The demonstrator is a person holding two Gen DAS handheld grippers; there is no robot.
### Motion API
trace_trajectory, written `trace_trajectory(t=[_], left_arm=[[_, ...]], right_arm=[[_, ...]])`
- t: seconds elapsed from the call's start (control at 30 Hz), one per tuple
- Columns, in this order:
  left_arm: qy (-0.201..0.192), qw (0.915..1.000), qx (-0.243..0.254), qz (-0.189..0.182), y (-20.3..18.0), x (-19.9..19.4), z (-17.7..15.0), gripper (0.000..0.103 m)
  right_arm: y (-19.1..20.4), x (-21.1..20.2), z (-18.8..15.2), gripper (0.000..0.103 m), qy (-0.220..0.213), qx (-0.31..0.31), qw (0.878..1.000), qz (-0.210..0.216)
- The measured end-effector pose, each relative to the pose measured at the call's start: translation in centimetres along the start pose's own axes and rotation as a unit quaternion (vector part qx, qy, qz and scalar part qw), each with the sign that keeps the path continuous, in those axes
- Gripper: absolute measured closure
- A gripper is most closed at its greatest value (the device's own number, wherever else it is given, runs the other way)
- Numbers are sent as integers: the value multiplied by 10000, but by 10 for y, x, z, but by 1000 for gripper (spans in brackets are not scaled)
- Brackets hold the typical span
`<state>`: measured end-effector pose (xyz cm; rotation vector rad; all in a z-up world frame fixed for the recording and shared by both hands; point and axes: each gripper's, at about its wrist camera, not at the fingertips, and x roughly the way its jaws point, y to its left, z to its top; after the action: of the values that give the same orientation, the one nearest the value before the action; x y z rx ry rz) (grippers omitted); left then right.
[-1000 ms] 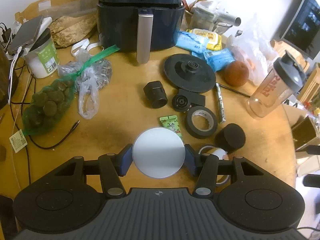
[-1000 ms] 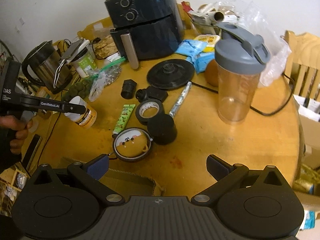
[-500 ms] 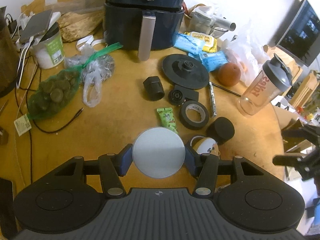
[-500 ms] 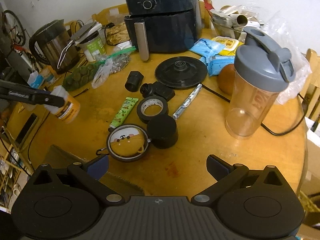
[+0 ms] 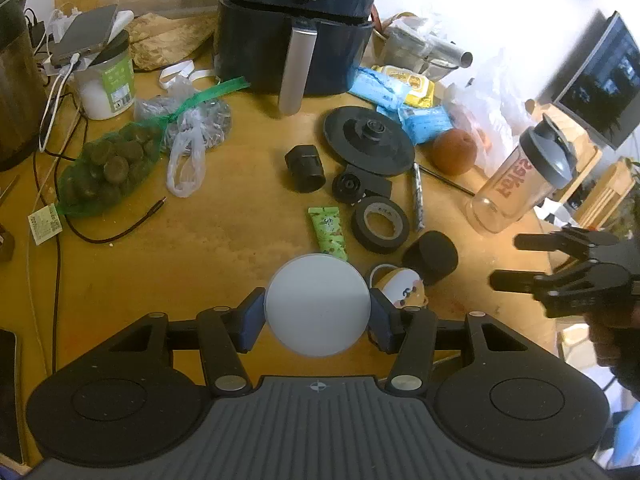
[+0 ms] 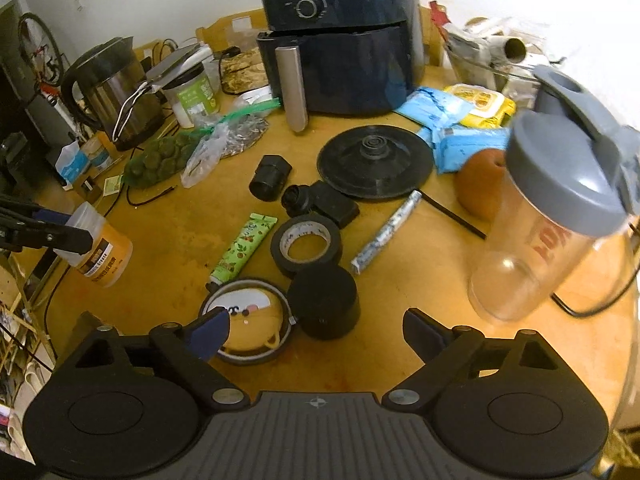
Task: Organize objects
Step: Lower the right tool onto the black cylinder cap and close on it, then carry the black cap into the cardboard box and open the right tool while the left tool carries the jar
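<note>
Left tongs (image 5: 317,315): closed on a small bottle (image 5: 317,305), its white round cap facing the camera, one pad against each side; held above the surface (image 5: 224,248)
Bottle seen from the right wrist: an orange-labelled body (image 6: 105,254) with a pale top, tilted, pinched in the left tongs (image 6: 44,236) at the far left edge of that view
Right tongs (image 6: 316,330): spread wide, gripping nothing, hovering over the near part of the surface (image 6: 400,280)
Round character pouch (image 6: 250,324): lying flat just ahead of the right tongs, partly behind the left-hand blue pad (image 6: 210,331)
Black cylinder (image 6: 323,302): upright, just beyond the gap of the right tongs, touching the pouch's rim
Black tape roll (image 6: 306,245): flat on the surface, just past the cylinder
Green tube (image 6: 244,248): lying to the left of the tape roll, cap end toward the pouch
Shaker bottle (image 6: 548,220): clear with a grey lid, ahead and to the right of the right tongs
Air fryer (image 6: 340,36): far side of the surface, straight ahead of both tongs
Right tongs from the left wrist (image 5: 520,262): at the right edge, off beyond the surface's edge
</note>
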<state>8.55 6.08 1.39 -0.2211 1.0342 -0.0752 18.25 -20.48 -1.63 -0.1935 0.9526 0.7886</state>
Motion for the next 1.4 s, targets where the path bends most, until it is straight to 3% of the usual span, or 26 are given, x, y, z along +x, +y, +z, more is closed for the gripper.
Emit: trace_trajectory(t=[0.53,0.93,1.4], left_arm=[[-123,9993,-308,157,3,-25,-15,50],[-118,9974,-628,333,16,-36,-32,50],[-100,9977,-603,287,18,-38,-37,50]], right_arm=[[5,53,10,21,210,-466,9987,-42],[13,90,8,43,502,-763,9950,-409],[18,87,7,43,481,-869,9930,-632]])
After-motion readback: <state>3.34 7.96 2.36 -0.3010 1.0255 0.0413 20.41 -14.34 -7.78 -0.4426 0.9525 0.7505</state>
